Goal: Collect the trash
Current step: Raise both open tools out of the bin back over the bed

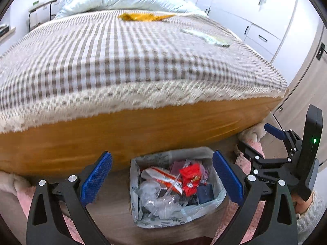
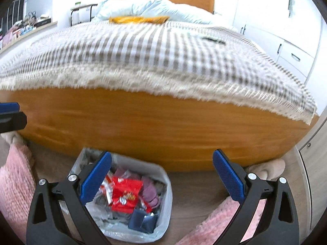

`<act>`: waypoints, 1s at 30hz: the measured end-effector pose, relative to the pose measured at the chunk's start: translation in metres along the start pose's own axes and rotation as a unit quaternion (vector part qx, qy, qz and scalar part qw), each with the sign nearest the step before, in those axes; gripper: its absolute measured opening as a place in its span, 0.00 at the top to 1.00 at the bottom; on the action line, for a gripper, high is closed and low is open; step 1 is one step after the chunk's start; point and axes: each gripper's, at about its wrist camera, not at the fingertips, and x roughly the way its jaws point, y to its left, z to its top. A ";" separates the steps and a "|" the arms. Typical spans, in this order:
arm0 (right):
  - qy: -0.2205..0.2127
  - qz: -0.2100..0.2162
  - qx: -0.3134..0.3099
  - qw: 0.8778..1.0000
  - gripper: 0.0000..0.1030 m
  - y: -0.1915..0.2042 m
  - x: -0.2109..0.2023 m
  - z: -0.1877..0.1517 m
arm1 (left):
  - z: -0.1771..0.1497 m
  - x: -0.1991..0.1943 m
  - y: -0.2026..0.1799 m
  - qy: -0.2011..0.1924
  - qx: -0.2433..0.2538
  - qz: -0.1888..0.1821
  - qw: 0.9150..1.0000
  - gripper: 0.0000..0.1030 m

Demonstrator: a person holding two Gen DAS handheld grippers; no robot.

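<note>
A bin lined with a plastic bag (image 1: 219, 196) stands on the floor at the foot of the bed, full of wrappers, with a red packet (image 1: 191, 178) on top. It also shows in the right wrist view (image 2: 163, 202). My left gripper (image 1: 162, 180) is open and empty above the bin. My right gripper (image 2: 162, 180) is open and empty, just right of the bin; it also shows in the left wrist view (image 1: 257, 140). On the checked bedspread (image 1: 114, 57) lie a yellow wrapper (image 1: 143, 17) far back and a pale flat wrapper (image 1: 206, 36) at right.
The wooden bed footboard (image 1: 143, 126) rises just behind the bin. Pink fluffy rugs (image 2: 14, 181) lie on the floor at both sides. White cupboards with drawers (image 1: 257, 32) stand right of the bed. A light blue duvet (image 1: 122, 0) is bunched at the headboard.
</note>
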 end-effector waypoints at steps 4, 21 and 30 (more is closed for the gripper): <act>-0.028 -0.010 0.007 1.000 0.08 -0.009 -0.010 0.017 | 0.016 -0.010 -0.004 -0.018 0.010 -0.002 1.000 0.07; -0.130 -0.031 0.038 0.990 0.08 -0.030 -0.028 0.094 | 0.094 -0.038 -0.015 -0.106 0.027 -0.003 0.994 0.07; -0.158 -0.048 0.046 0.985 0.08 -0.038 -0.018 0.124 | 0.125 -0.033 -0.026 -0.137 0.053 0.002 0.989 0.07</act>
